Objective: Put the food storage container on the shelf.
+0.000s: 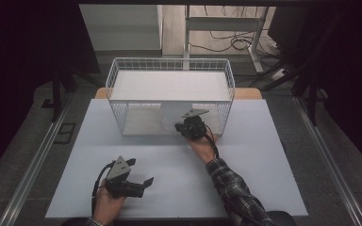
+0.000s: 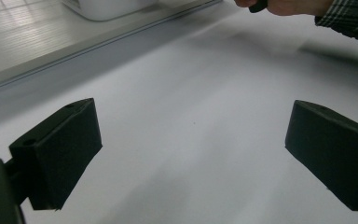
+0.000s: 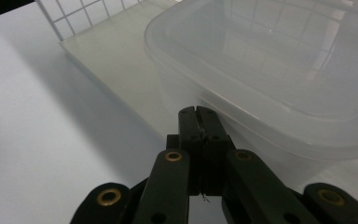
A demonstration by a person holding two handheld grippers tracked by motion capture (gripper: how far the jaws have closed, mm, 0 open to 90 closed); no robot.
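The left hand [image 1: 104, 203] comes in from the bottom edge and holds the left gripper [image 1: 143, 182] low and near the person. This gripper points to the right. In the left gripper view its two black pads [image 2: 58, 151] stand wide apart with nothing between them.

The right arm reaches forward and a bit to the left. Its sleeve [image 1: 233, 188] is checked. The right hand [image 1: 201, 143] holds the right gripper [image 1: 185, 127] far out in front, pointing away from the person. In the right gripper view its two jaws are pressed tight together, with nothing in them.
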